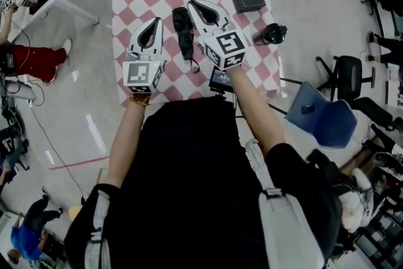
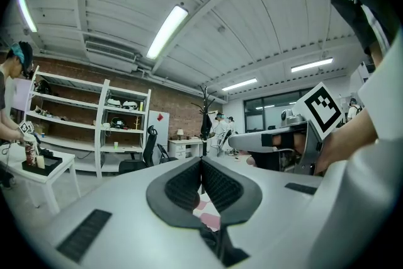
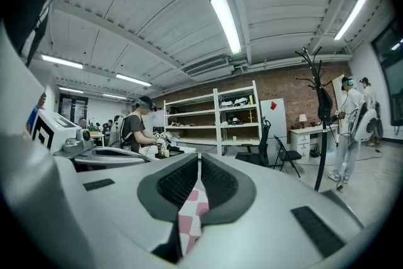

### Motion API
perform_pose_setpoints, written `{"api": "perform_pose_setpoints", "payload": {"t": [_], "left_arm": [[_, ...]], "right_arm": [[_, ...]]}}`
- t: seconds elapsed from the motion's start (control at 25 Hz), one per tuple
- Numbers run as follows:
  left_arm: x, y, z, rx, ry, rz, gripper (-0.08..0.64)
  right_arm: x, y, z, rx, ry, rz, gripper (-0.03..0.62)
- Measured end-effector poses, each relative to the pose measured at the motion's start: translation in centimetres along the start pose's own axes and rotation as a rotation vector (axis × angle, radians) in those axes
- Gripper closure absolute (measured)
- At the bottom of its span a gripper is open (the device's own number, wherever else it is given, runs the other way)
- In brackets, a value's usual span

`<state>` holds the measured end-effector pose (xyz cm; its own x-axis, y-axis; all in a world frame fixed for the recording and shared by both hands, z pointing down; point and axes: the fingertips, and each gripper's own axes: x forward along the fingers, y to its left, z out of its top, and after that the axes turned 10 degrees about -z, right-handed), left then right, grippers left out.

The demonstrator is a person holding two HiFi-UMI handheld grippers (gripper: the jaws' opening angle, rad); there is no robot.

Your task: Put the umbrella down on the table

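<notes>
Umbrella (image 1: pixel 184 33) flat, long axis near-to-far

Both arms stretched forward, left forearm (image 1: pixel 128 130) and right forearm (image 1: pixel 257 111) bare. left gripper (image 1: pixel 155 21) points ahead, roughly level, jaws closed tip to tip, nothing between them. right gripper (image 1: pixel 192 3) just beside it, not touching, reaching a bit further forward and angled slightly in toward the left one. Its jaws are closed too, nothing held. Marker cube on each gripper sits at the wrist end, top face up
</notes>
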<state>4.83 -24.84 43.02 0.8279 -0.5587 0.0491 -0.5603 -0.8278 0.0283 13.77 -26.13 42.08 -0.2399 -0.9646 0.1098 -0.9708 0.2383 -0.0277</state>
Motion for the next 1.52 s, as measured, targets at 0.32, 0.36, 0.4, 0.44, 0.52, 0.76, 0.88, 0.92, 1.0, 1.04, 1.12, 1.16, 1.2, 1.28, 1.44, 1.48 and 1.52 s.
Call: {"api": "perform_pose_setpoints", "payload": {"t": [0.32,0.36,0.4,0.44,0.52,0.76,0.88,0.92,1.0,1.04,1.12,1.16,1.2,1.28,1.44,1.48,1.52], "left_arm": [[0.0,0.1,0.1,-0.003,0.002,0.007,0.546],[0.0,0.1,0.0,-0.003,0.002,0.007,0.546],[0.0,0.1,0.0,-0.003,0.002,0.007,0.546],[0.0,0.1,-0.1,-0.003,0.002,0.007,0.546],[0.1,0.1,0.0,-0.004,0.000,0.006,0.546],[0.0,-0.1,0.2,0.003,0.002,0.005,0.546],[-0.1,0.0,0.2,0.005,0.011,0.013,0.546],[-0.1,0.0,0.2,0.008,0.013,0.017,0.546],[-0.2,-0.1,0.4,0.021,-0.009,0.013,0.546],[-0.2,-0.2,0.5,0.031,-0.024,0.008,0.546],[-0.3,-0.3,0.6,0.053,-0.031,0.002,0.546],[-0.4,-0.3,0.5,0.060,-0.027,0.001,0.546],[-0.5,-0.4,0.6,0.061,-0.026,0.001,0.546],[-0.6,-0.3,0.7,0.053,-0.033,0.007,0.546],[-0.7,-0.6,0.5,0.092,-0.022,0.004,0.546],[-0.7,-0.6,0.4,0.092,-0.020,0.002,0.546],[-0.7,-0.6,0.4,0.087,-0.020,0.003,0.546]], "right_arm": [[-0.6,0.0,1.5,-0.063,-0.093,-0.016,0.565],[-0.6,0.1,1.8,-0.068,-0.101,-0.021,0.565],[-0.7,0.2,2.1,-0.070,-0.104,-0.029,0.565],[-0.8,0.3,2.3,-0.074,-0.105,-0.038,0.565],[-1.0,0.4,2.6,-0.084,-0.122,-0.047,0.565],[-1.6,1.0,3.0,-0.104,-0.180,-0.037,0.566],[-1.7,1.0,2.8,-0.098,-0.182,-0.039,0.566],[-1.8,1.0,2.7,-0.096,-0.183,-0.040,0.566],[-1.9,1.2,2.5,-0.096,-0.185,-0.041,0.566],[-2.0,1.2,2.3,-0.096,-0.182,-0.041,0.566],[-2.1,1.4,2.0,-0.091,-0.175,-0.040,0.566],[-2.1,1.4,2.0,-0.087,-0.175,-0.041,0.566],[-2.2,1.4,2.0,-0.085,-0.176,-0.043,0.566],[-2.3,1.2,2.0,-0.084,-0.176,-0.048,0.566],[-2.4,0.8,1.9,-0.083,-0.169,-0.057,0.566],[-2.5,0.8,1.8,-0.084,-0.167,-0.060,0.566],[-2.5,0.7,1.8,-0.084,-0.166,-0.064,0.568]]}}
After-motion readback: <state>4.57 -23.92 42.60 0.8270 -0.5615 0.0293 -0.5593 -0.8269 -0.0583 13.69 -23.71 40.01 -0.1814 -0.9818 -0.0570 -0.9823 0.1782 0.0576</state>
